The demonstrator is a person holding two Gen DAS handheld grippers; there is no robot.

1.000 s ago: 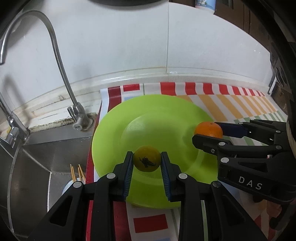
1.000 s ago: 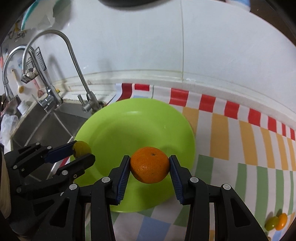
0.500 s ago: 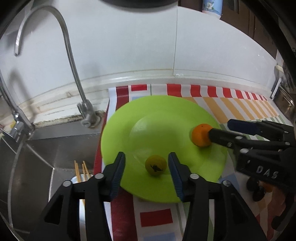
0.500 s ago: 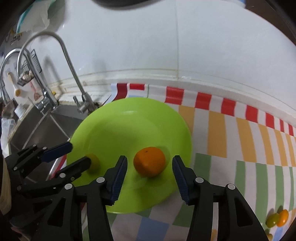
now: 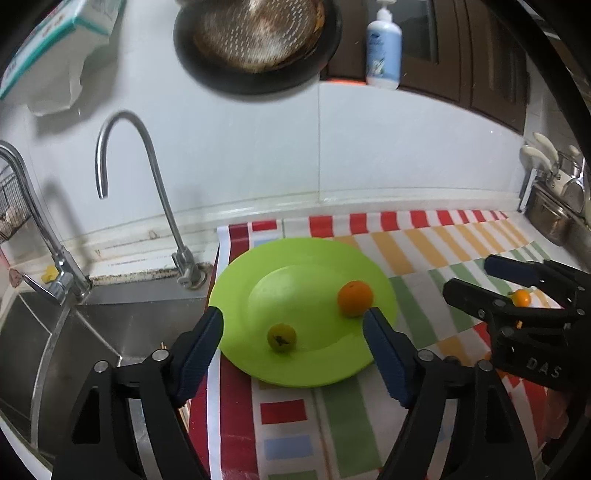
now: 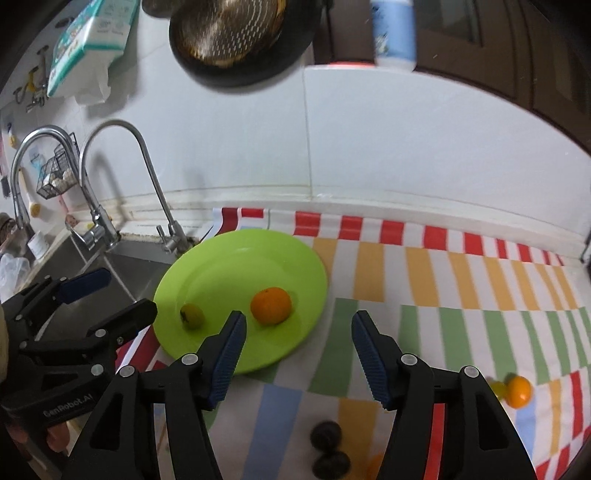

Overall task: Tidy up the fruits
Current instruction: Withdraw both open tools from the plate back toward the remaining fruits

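Fruits, an orange (image 5: pixel 355 298) and a yellow-green one (image 5: pixel 282 337), are sitting on the green plate (image 5: pixel 303 369); both hand-held grippers, left (image 5: pixel 293 325) and right (image 6: pixel 297 328), are gaping empty; only the right view is showing dark fruits (image 6: pixel 327 435).

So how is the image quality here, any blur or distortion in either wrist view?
Left wrist view: mostly sharp; the orange and plate are crisp, though the fisheye bends the wall edge and darkens the corners. Right wrist view: motion blur smears the soap bottle at top and the small fruits at lower right; the dark lumps near the bottom are too soft to identify.
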